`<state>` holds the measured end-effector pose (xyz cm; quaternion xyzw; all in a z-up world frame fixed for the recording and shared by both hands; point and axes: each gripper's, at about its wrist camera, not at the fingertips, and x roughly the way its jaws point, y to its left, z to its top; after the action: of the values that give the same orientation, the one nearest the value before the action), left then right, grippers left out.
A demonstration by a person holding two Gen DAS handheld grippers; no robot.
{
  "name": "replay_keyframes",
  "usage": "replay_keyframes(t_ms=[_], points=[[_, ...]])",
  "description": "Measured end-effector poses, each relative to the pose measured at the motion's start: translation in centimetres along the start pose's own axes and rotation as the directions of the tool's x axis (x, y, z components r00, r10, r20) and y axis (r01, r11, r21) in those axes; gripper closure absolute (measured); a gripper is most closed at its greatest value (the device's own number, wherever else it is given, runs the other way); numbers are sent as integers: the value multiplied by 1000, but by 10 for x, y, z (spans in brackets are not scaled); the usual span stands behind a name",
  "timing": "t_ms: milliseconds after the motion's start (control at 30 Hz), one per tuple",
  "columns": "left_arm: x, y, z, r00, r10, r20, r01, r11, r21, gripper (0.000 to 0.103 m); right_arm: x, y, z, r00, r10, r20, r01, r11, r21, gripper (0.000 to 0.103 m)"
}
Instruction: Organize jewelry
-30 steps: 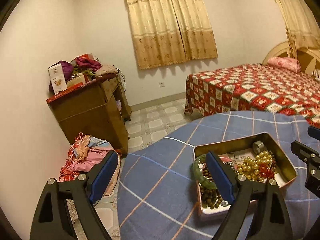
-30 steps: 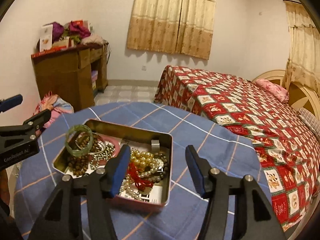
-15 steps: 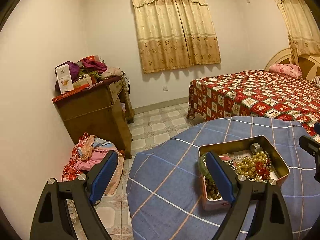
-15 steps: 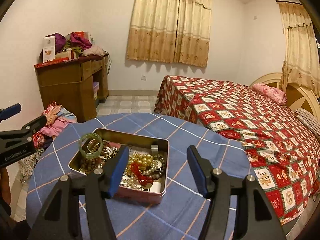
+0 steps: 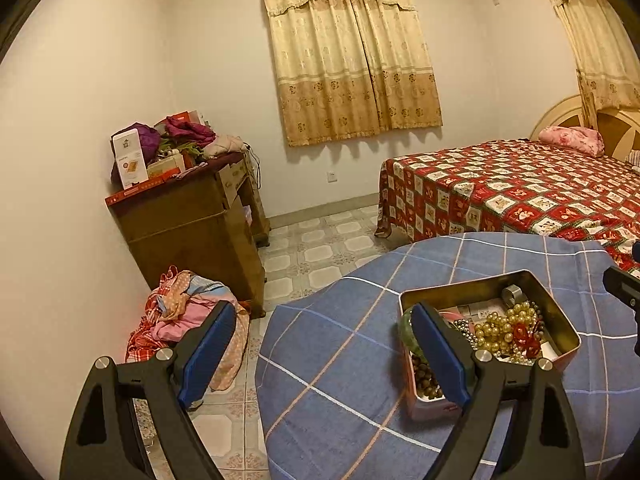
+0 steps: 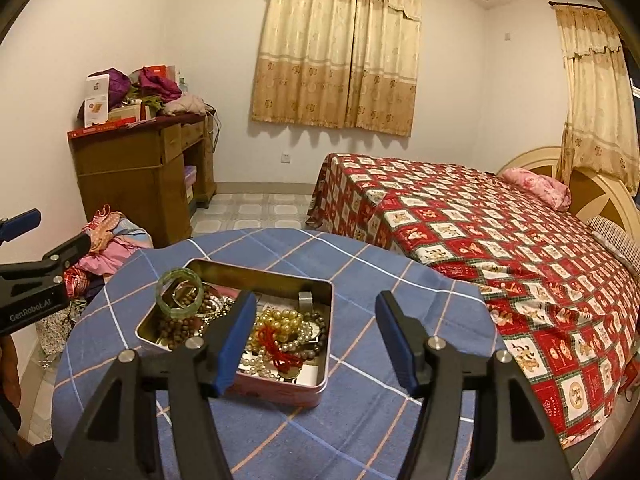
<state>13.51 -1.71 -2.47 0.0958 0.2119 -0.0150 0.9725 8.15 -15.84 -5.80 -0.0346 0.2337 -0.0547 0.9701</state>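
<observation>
In the left wrist view, the left claw [image 5: 324,354] stands wide open and empty; the jewelry tin [image 5: 558,316] sits lower right on the blue checked counter [image 5: 340,344]. In the right wrist view, the right claw [image 6: 316,338], with its jaws just opening, holds nothing; the tin is at lower centre with a green bangle [image 6: 179,294] on its rim.

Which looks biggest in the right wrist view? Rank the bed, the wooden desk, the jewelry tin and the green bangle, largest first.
1. Bed
2. Wooden desk
3. Jewelry tin, though nearness to the camera inflates it
4. Green bangle
</observation>
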Motion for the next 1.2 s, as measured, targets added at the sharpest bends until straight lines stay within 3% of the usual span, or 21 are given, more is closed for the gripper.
replay_keyframes(t_ms=[1200], points=[[1, -5, -1, 999, 36, 6, -36, 999, 28, 13, -2, -6, 6, 1000, -8, 28, 9, 1000, -11, 34]])
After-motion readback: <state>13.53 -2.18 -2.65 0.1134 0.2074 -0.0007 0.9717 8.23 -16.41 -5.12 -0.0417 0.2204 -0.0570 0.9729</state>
